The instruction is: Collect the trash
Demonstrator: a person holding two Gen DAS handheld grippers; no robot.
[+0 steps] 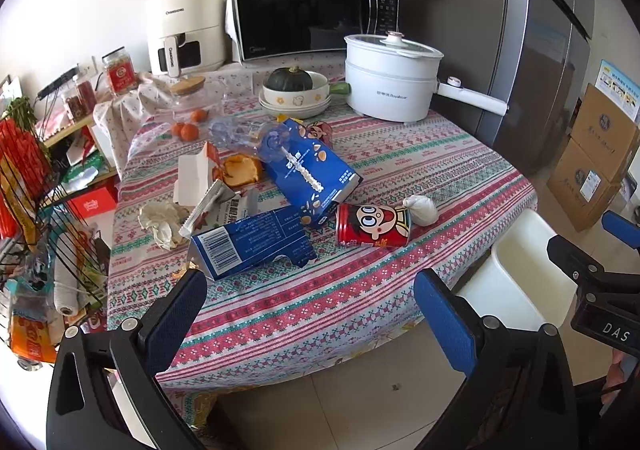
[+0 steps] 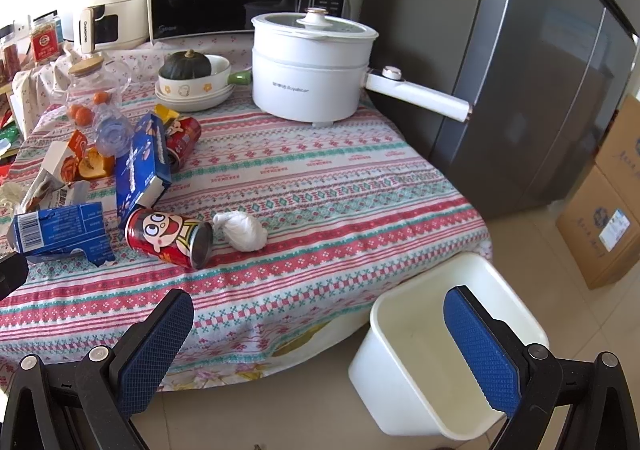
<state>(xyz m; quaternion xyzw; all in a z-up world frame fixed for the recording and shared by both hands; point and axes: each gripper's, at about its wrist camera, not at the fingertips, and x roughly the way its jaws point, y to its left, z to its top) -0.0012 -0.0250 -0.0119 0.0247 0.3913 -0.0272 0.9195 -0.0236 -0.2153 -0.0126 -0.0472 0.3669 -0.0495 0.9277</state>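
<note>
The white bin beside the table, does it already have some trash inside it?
No, in the right wrist view the white bin shows only its bare inner walls and floor, while the red can lies on the table.

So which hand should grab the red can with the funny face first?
Probably the right. The right tool is open, with the red can just ahead and the white bin under its right finger. The left tool, also open, sits nearer the torn blue carton.

Bare tablecloth (image 2: pixel 320 186) lies open right of the red can (image 2: pixel 168 236); boxes (image 1: pixel 256 242) crowd its left.
</note>
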